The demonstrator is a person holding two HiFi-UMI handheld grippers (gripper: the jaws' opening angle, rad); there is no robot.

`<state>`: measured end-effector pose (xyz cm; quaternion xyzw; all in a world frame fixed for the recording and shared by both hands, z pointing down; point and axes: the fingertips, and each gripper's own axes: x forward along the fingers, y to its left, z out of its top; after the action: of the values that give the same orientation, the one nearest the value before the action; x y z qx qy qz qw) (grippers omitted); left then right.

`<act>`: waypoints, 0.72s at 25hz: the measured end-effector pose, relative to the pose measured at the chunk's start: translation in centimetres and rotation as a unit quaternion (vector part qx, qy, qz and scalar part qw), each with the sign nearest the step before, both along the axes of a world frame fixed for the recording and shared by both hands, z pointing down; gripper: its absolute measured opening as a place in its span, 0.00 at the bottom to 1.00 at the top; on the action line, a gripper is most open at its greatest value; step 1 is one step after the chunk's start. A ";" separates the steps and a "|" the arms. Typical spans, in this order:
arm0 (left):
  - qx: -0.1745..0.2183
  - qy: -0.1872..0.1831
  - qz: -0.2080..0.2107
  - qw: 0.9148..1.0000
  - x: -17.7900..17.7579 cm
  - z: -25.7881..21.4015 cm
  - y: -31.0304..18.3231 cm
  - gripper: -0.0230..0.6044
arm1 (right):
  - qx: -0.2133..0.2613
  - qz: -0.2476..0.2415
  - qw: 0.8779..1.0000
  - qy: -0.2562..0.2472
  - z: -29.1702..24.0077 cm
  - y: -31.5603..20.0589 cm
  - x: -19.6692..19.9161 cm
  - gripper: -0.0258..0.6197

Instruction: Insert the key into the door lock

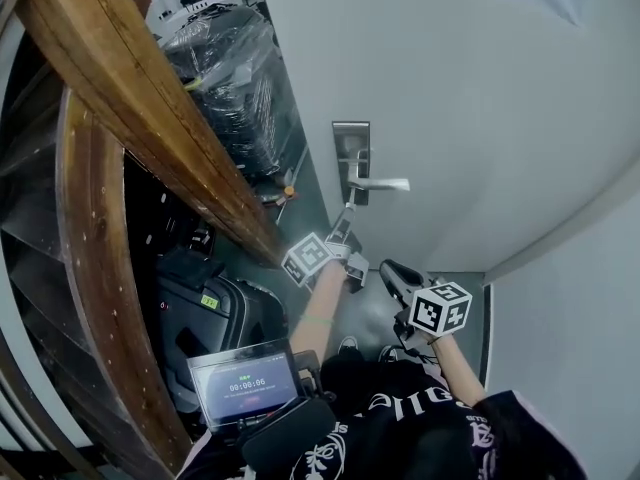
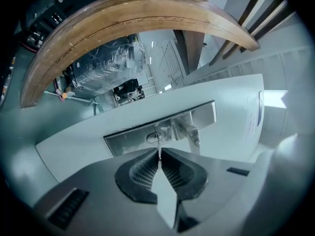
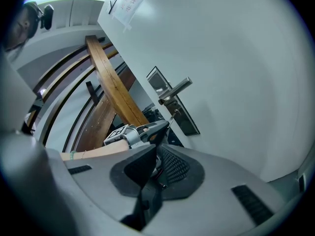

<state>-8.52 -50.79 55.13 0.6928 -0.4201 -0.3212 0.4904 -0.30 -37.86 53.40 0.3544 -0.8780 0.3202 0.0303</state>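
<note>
Left tool (image 2: 160, 154) clamps the key (image 2: 158, 143), head hidden, tip at the lock (image 2: 150, 137); right tool (image 3: 157, 150) closed, empty.

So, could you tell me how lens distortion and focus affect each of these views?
Head view: wooden handrail bows; left gripper view: same fisheye curve, dark corners, yet key at the lock plate is sharp; right gripper view: left edge smeared soft.

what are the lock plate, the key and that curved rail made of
Lock plate: looks like brushed metal, silvery grey with a dull sheen.
Key: thin bright metal, likely steel, gripped by the left gripper.
Curved rail: varnished wood, brown with visible grain and gloss.
</note>
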 end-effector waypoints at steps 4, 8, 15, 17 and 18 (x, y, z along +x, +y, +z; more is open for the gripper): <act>-0.014 0.015 0.003 1.000 0.2 0.7 -0.6 0.08 | -0.001 0.010 1.000 0.001 0.0 -0.6 0.0 0.10; -0.013 0.031 0.007 0.999 0.3 0.6 -0.6 0.08 | -0.003 0.017 1.000 0.004 0.3 -1.0 0.1 0.10; -0.006 0.071 0.004 0.997 0.0 0.2 -0.9 0.08 | -0.012 0.021 1.000 0.009 1.0 -1.3 -0.2 0.10; -0.006 0.067 0.012 0.998 0.3 0.3 -1.1 0.08 | -0.015 0.022 1.000 0.008 1.2 -1.4 -0.3 0.10; -0.007 0.072 0.013 0.997 0.4 0.2 -1.3 0.08 | -0.017 0.023 1.000 0.009 1.3 -1.4 -0.3 0.10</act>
<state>-8.11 -52.06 55.38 0.6696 -0.3772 -0.3607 0.5284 -0.56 -39.21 54.72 0.3763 -0.8639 0.3326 0.0366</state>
